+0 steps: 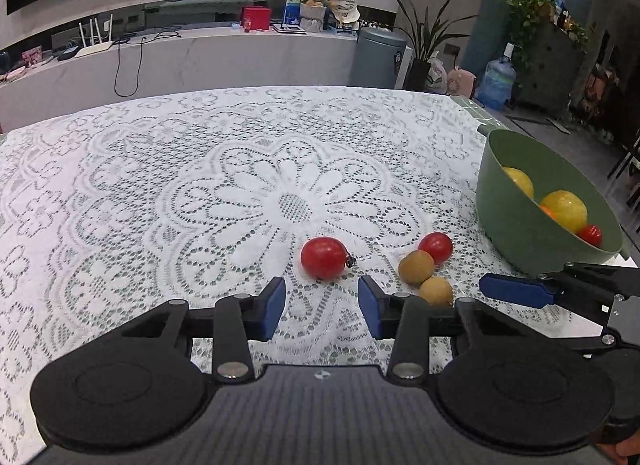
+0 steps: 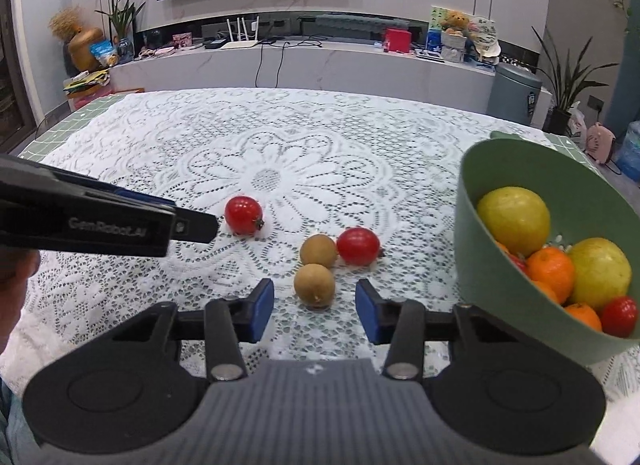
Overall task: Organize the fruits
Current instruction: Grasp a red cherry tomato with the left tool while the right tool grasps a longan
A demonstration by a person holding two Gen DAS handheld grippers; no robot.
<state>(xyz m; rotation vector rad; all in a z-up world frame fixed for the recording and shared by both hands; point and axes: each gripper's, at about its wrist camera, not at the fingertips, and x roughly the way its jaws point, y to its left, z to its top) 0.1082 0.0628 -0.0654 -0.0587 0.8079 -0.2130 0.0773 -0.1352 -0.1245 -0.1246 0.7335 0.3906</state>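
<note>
1. Left wrist view: the green plastic bowl sits at the right edge of the frame on the lace-covered tabletop, and it's already got yellow round fruits plus a small red one inside. So a good chunk looks sorted. Still loose on the lace: a red cherry tomato with a dark stem just above centre-bottom, and to its right a second red cherry tomato touching two small brown round fruits.

2. Same view: the left gripper has its jaws partly apart with nothing between them, and the stemmed tomato lies just beyond the tips. My guess is that's its target.

3. Right wrist view: the bowl fills the right side, showing two yellow-green fruits, oranges and a red tomato. The same four pieces are out on the cloth in mid-frame.

4. Same view: the right gripper also has its jaws partly apart and empty, with the nearer brown fruit sitting just ahead of the gap, not pinched.

5. Verdict: four fruits left, nothing gripped yet.
</note>
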